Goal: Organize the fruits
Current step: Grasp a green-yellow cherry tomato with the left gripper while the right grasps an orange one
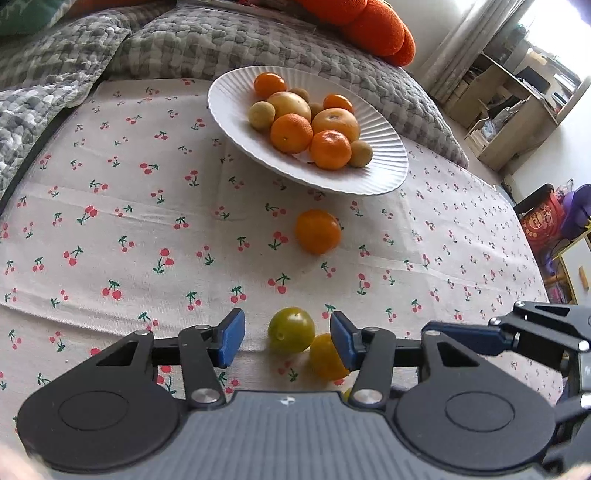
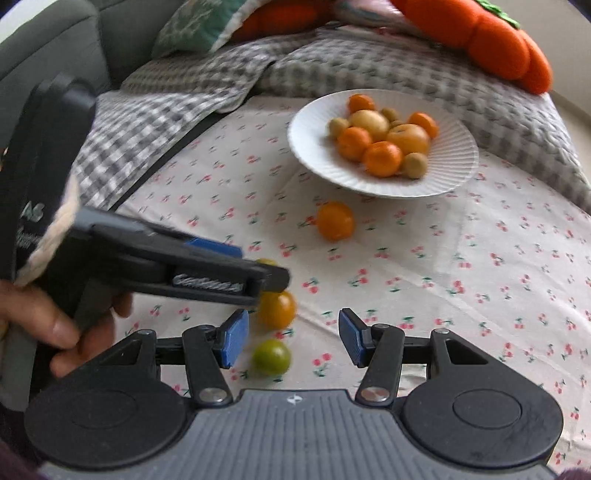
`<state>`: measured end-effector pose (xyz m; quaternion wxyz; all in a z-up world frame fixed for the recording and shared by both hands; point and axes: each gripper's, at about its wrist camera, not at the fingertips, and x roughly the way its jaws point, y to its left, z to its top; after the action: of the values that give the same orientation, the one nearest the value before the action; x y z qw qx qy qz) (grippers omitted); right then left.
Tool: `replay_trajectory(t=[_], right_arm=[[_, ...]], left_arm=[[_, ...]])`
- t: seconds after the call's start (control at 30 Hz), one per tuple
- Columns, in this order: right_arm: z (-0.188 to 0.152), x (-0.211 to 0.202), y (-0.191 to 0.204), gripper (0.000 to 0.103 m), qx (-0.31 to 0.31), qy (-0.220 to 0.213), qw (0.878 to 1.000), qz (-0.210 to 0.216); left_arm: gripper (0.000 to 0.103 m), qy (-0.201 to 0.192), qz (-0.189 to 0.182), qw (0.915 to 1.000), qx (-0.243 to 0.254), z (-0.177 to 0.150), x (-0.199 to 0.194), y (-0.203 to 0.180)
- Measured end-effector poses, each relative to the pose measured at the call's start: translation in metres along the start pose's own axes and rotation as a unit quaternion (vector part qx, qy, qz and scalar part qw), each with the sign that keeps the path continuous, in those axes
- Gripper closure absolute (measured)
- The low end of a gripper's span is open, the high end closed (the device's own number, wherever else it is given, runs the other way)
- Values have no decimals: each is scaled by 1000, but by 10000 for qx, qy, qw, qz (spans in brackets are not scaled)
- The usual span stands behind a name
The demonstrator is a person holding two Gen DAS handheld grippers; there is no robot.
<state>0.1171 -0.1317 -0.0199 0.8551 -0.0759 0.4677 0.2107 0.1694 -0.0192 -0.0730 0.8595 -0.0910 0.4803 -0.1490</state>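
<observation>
A white ribbed plate point(image 1: 388, 162) point(image 2: 454, 162) holds several oranges and small fruits. A loose orange point(image 1: 317, 231) point(image 2: 335, 220) lies on the cherry-print cloth in front of it. My left gripper point(image 1: 287, 339) is open, low over the cloth, with a green fruit point(image 1: 291, 329) between its pads and a yellow-orange fruit point(image 1: 327, 356) against the right pad. In the right wrist view the left gripper point(image 2: 255, 273) reaches in from the left above the yellow-orange fruit point(image 2: 277, 309). My right gripper point(image 2: 293, 341) is open and empty, with a green fruit point(image 2: 271, 357) near its left pad.
A grey checked quilt point(image 1: 221, 40) point(image 2: 192, 85) and an orange plush cushion point(image 1: 373, 26) point(image 2: 498, 40) lie behind the plate. A shelf unit point(image 1: 517, 103) stands far right. The right gripper's body point(image 1: 543, 332) shows at the left view's right edge.
</observation>
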Motion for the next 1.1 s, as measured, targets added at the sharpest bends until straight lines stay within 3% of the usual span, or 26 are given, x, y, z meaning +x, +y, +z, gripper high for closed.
replay_trajectory(t=[0.27, 0.4, 0.53, 0.77, 1.1], right_arm=[[-2, 12, 5, 53, -234, 113, 9996, -91], [-1, 16, 6, 53, -265, 105, 9995, -126], [5, 18, 1, 53, -262, -40, 9994, -209], [24, 30, -29, 54, 629, -599, 9955, -379], [42, 61, -26, 56, 610, -1000, 9900, -784]], left_arm=[[61, 24, 114, 9998, 148, -3, 5, -1], [77, 32, 64, 9999, 122, -2, 6, 0], [77, 11, 100, 9999, -80, 1, 3, 8], [77, -140, 227, 9978, -605, 10, -7, 30], [77, -201, 311, 9967, -718, 14, -14, 35]])
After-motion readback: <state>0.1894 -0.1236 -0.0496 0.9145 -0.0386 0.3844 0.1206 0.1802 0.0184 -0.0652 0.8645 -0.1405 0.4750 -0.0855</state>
